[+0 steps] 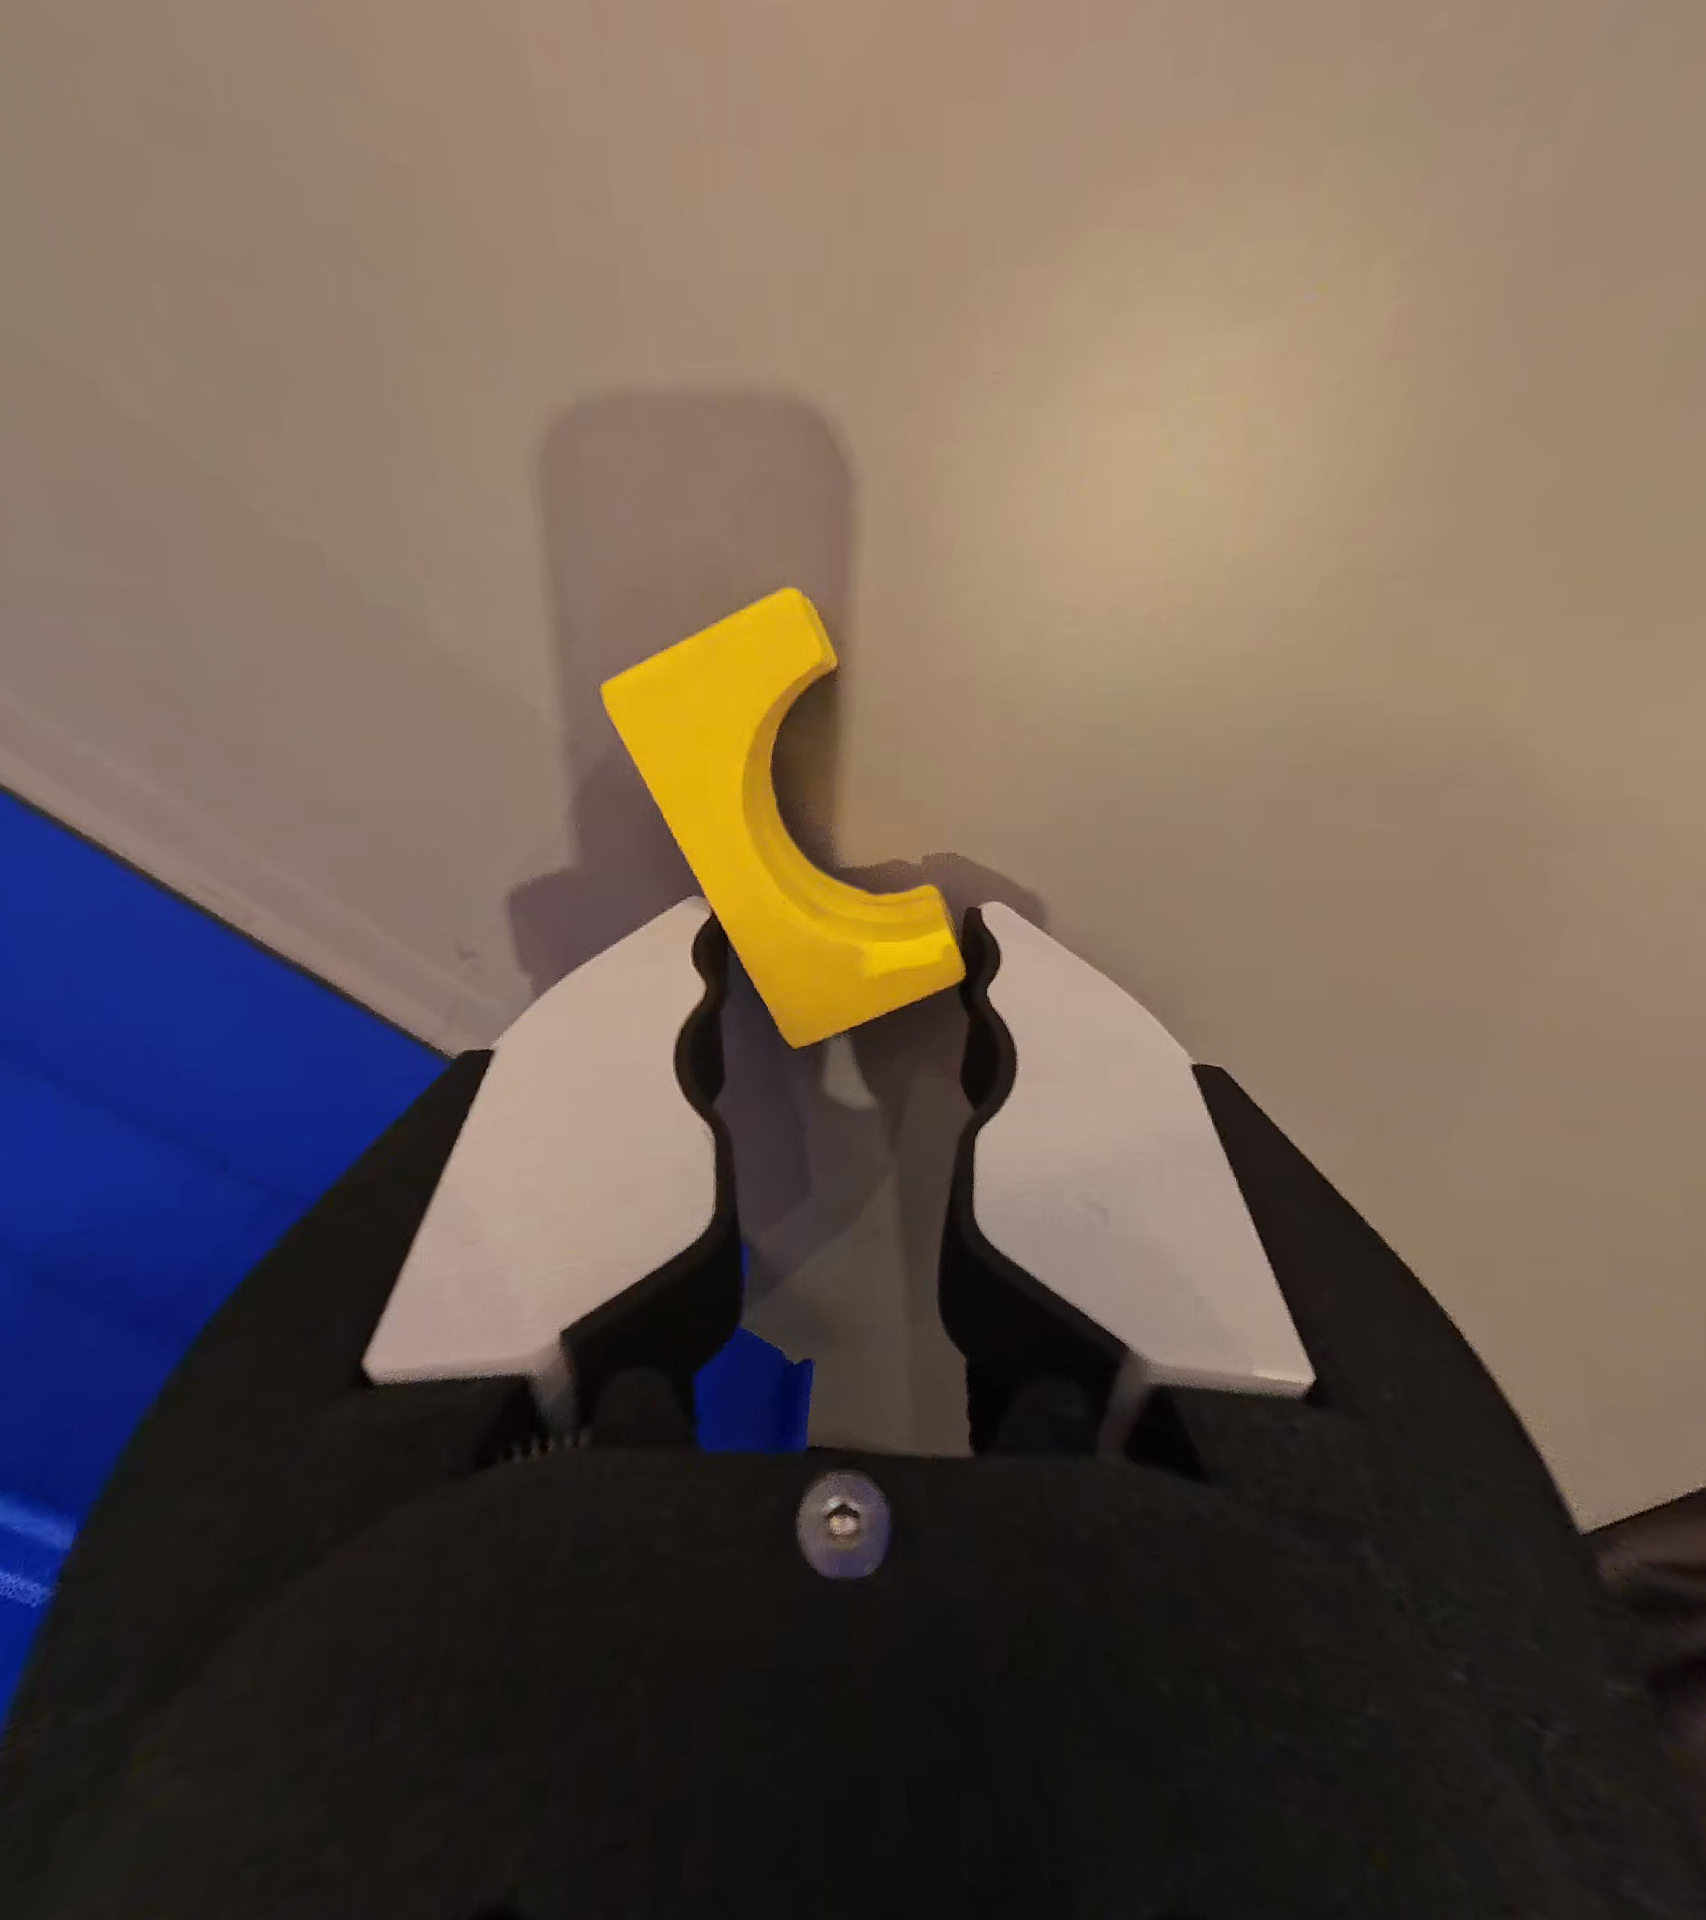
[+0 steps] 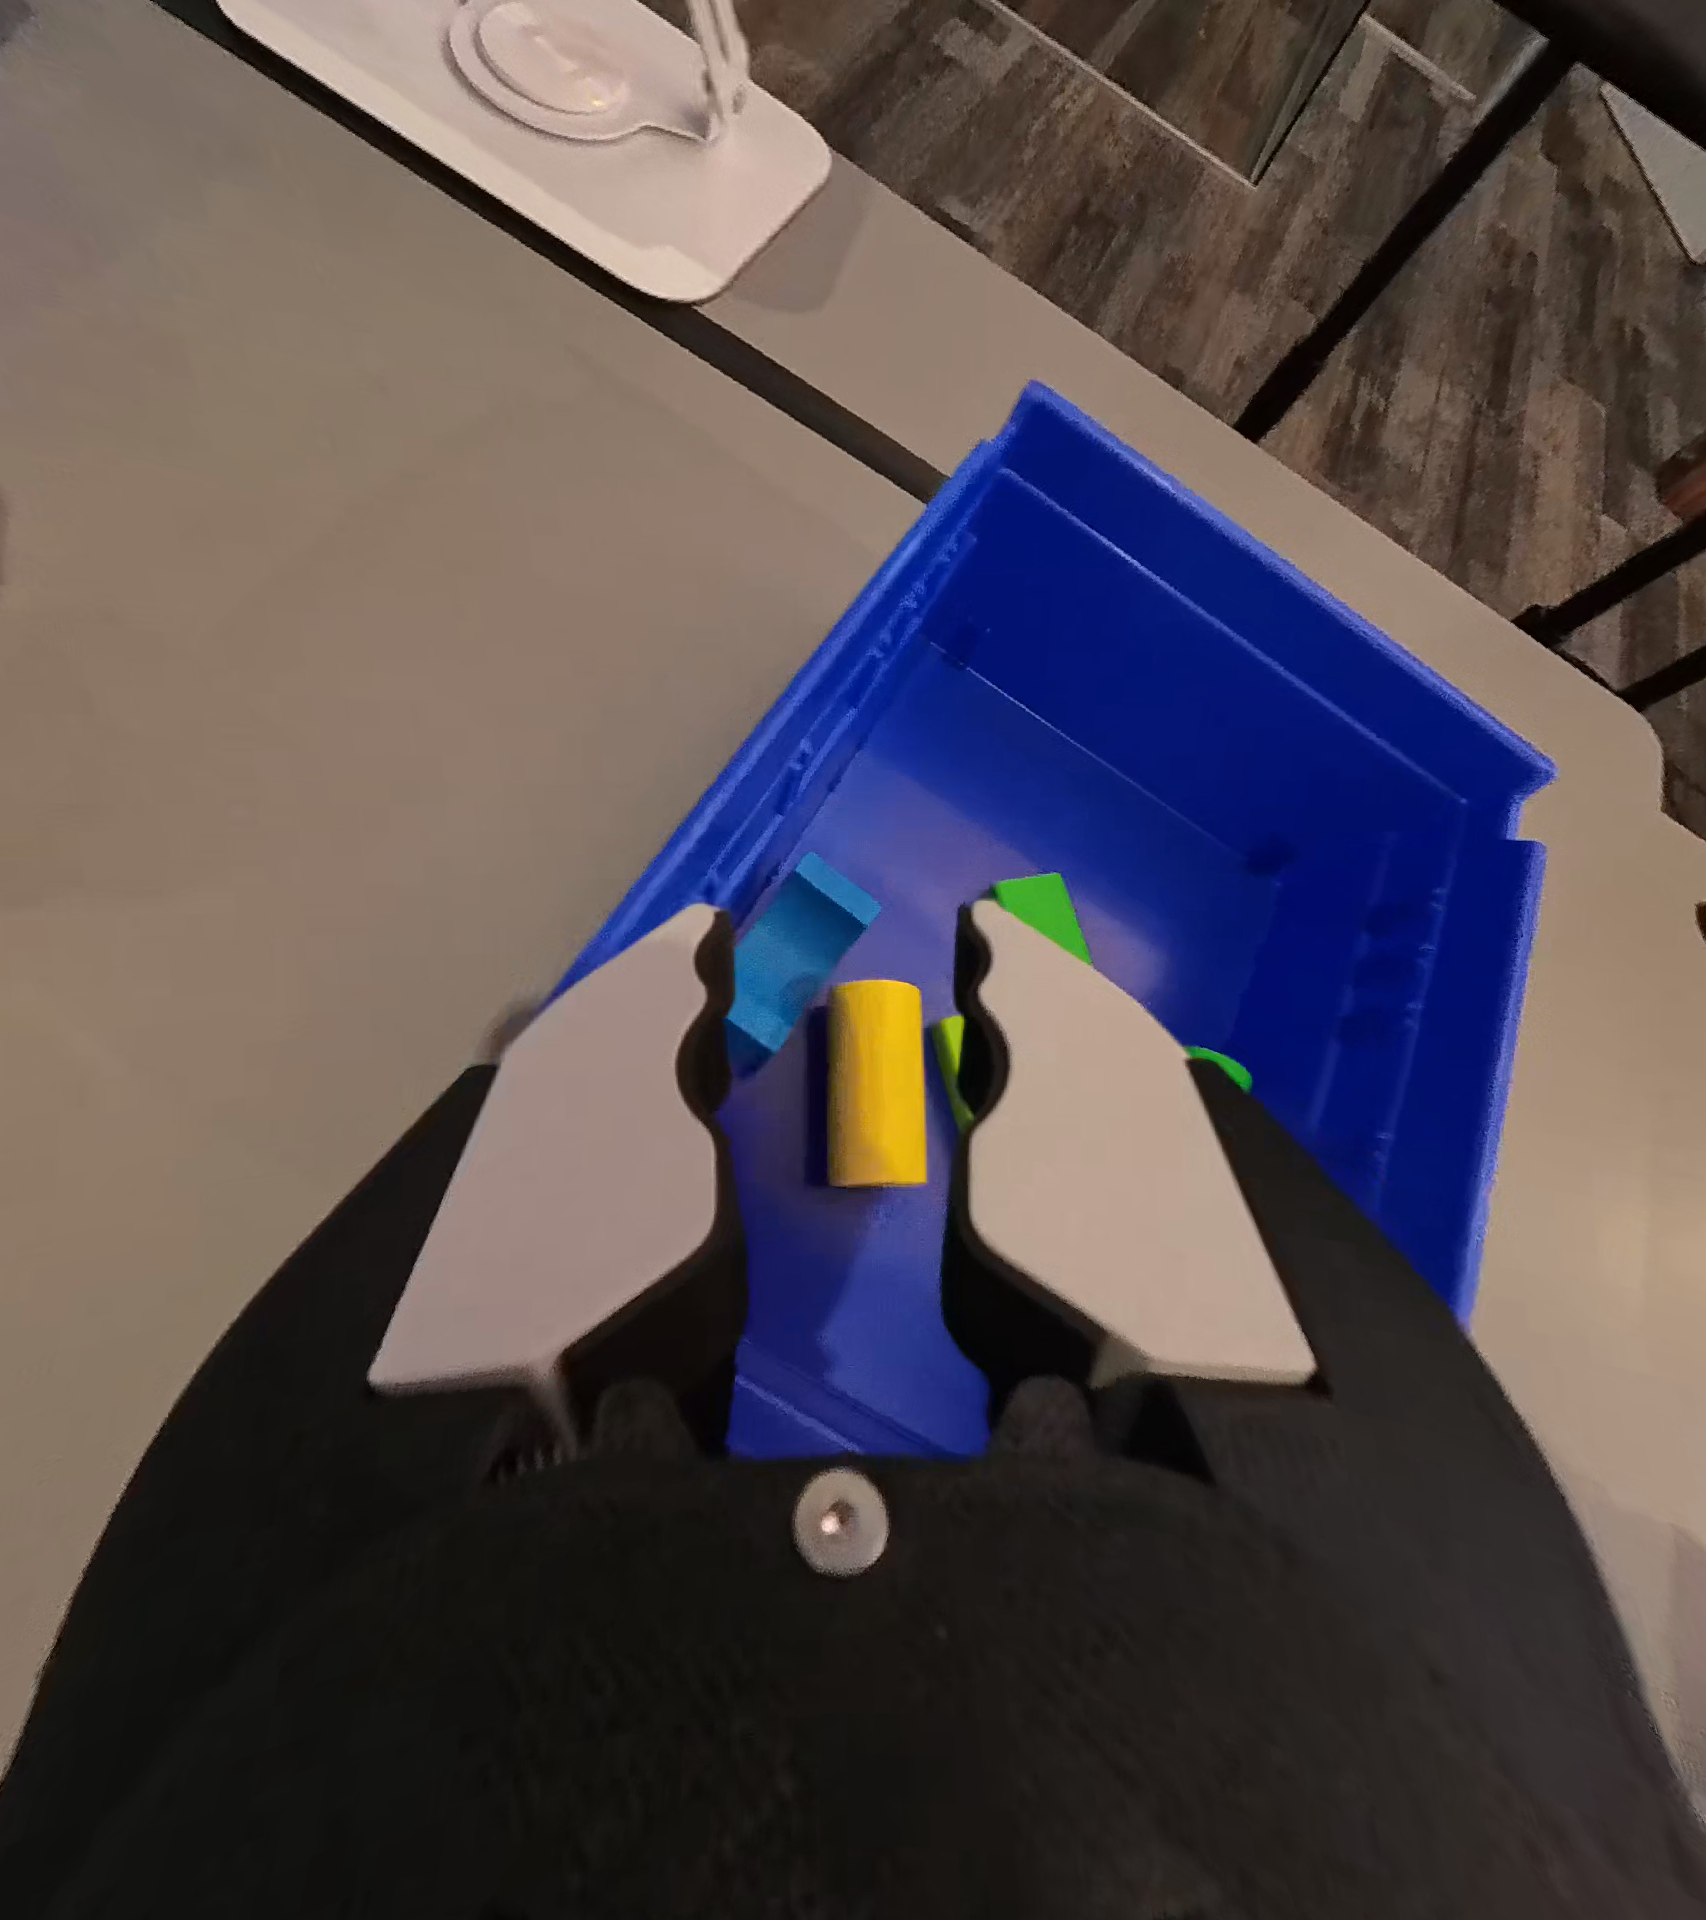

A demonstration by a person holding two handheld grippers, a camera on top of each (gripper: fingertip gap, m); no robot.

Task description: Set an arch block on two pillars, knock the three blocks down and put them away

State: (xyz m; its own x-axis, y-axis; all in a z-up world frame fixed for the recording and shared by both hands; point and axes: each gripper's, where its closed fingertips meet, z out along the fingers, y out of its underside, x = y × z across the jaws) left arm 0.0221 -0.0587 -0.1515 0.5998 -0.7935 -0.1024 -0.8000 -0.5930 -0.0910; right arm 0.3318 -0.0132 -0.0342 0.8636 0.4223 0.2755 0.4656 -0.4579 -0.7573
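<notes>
- Left gripper (image 1: 841, 961): jaws part-open around one end of the yellow arch block (image 1: 724, 821). Right pad sits at the block's corner, left pad close to the flat back. I can't tell whether it is gripped or just bracketed.
- Arch block sits over the beige table (image 1: 1296, 520), tilted, notch facing right. Can't tell if it is lying flat or lifted. A blue bin edge (image 1: 49, 1143) shows at left.
- Right gripper (image 2: 841, 961): jaws apart, holding nothing, hovering over the open blue bin (image 2: 1192, 675).
- In the bin: yellow cylinder (image 2: 875, 1086) lying on its side between the fingers in view, blue block (image 2: 792, 961) to its left, green pieces (image 2: 1041, 904) to its right, partly hidden by the finger.
- Handling guess: blocks look like small, rigid painted wood or plastic, so light, stiff and not fragile. The smooth finish could slip.
- Best hold on the arch: pinch across the flat parallel faces near the middle, not on one leg, where it will pivot.
- Cylinder: grip across the round sides. It rolls if nudged.
- White stand (image 2: 620, 125) on the far table is clear of the work.
</notes>
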